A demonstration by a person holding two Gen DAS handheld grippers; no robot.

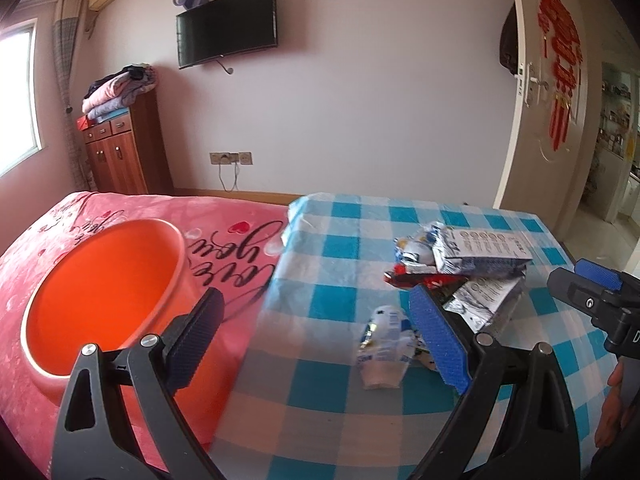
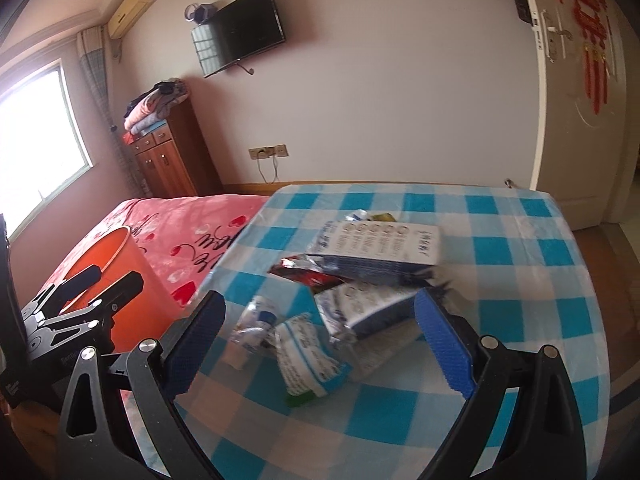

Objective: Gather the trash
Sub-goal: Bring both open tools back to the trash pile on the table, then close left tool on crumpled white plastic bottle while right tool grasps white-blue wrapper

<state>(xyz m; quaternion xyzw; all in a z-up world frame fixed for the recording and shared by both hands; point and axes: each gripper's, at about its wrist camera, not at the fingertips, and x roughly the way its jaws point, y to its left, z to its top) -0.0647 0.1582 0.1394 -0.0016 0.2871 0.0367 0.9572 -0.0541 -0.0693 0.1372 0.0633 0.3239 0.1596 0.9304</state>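
Observation:
A pile of wrappers and packets (image 1: 464,264) lies on the blue-checked tablecloth (image 1: 320,380); it also shows in the right wrist view (image 2: 372,276). A small crumpled white-blue wrapper (image 1: 382,344) lies nearest. An orange bucket (image 1: 108,284) stands on the pink bed to the left, also seen in the right wrist view (image 2: 120,256). My left gripper (image 1: 316,340) is open and empty, above the table's left edge between bucket and pile. My right gripper (image 2: 320,344) is open and empty, just before the pile; it shows at the right edge of the left wrist view (image 1: 596,284).
A pink bedspread (image 1: 240,232) lies left of the table. A wooden cabinet (image 1: 120,152) with folded clothes stands at the far wall under a TV (image 1: 226,26). An open door (image 1: 552,92) is at the right.

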